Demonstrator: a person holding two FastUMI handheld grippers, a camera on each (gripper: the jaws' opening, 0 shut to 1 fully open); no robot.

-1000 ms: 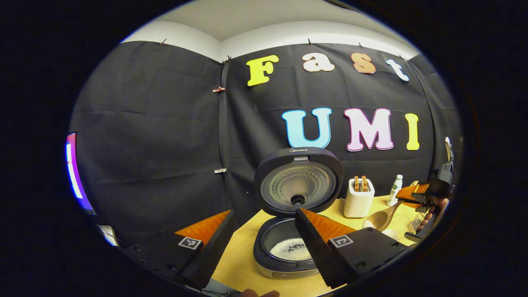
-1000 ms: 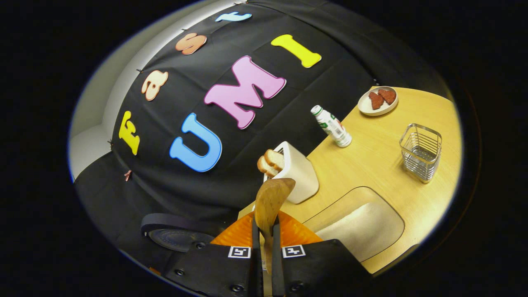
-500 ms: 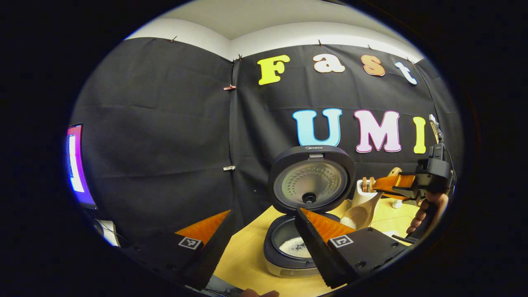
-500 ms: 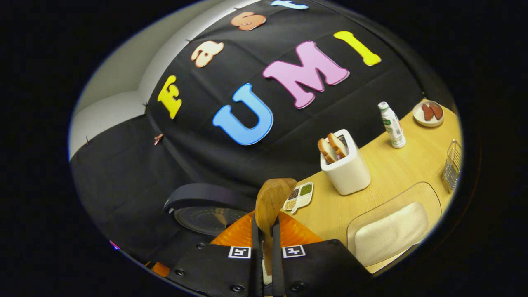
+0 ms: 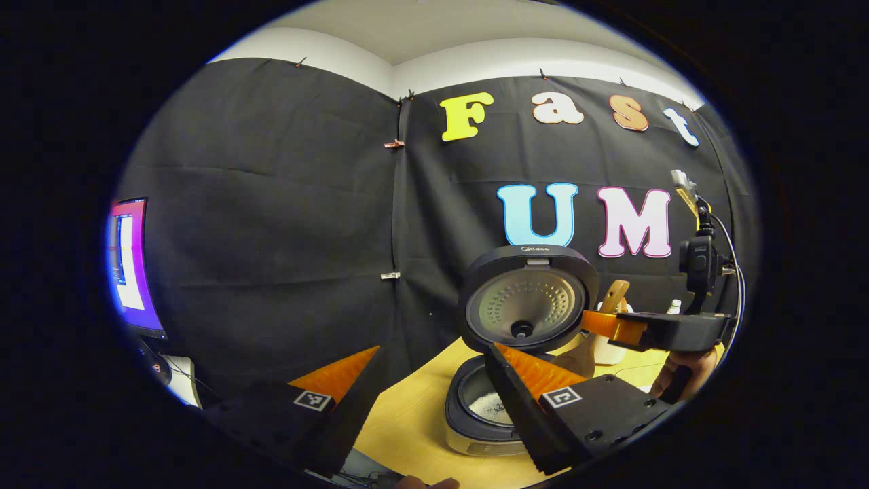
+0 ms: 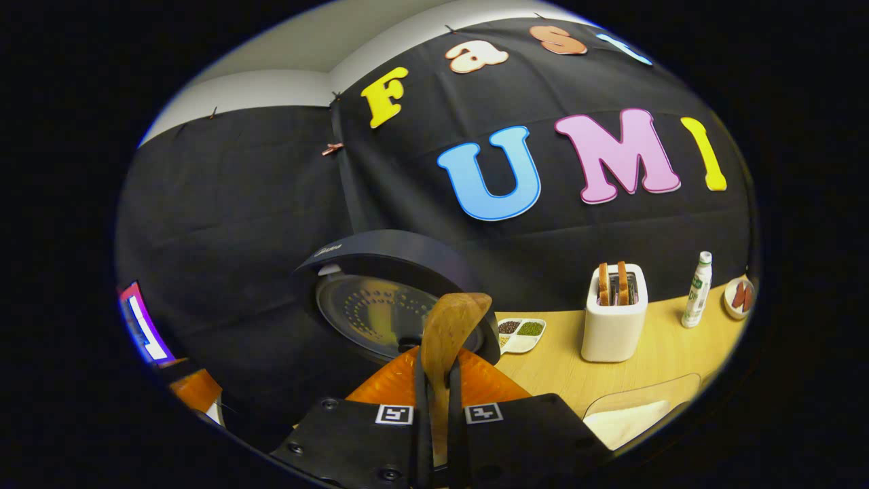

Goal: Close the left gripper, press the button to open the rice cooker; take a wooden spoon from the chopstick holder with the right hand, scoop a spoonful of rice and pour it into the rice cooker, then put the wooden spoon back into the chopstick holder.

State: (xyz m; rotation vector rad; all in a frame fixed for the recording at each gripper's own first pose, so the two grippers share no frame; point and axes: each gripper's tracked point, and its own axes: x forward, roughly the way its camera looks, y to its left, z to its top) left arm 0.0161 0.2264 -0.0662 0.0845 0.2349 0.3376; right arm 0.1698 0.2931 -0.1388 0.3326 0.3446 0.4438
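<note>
The dark rice cooker [image 5: 485, 414] stands with its lid [image 5: 529, 299] raised, and white rice [image 5: 489, 406] lies in the pot. My left gripper [image 5: 433, 350] is open in front of it, holding nothing. To the cooker's right my right gripper [image 5: 597, 324] is shut on the wooden spoon [image 5: 614, 295], beside the lid. The spoon's bowl is partly hidden behind my left finger. In the right gripper view the spoon [image 6: 451, 326] sticks up between the fingers of the right gripper [image 6: 438, 380], just in front of the lid [image 6: 380, 299].
On the wooden table [image 6: 557, 367] stand a white toaster [image 6: 614, 312] with bread, a small bottle [image 6: 696, 292], a plate [image 6: 738, 297], a divided dish of grains [image 6: 519, 334] and a clear tray of rice [image 6: 631, 418]. A lit screen [image 5: 129, 261] glows at the left.
My right gripper has swung left with the spoon, from over the rice tray to beside the cooker's lid. The left gripper stays open and has drifted slightly left.
</note>
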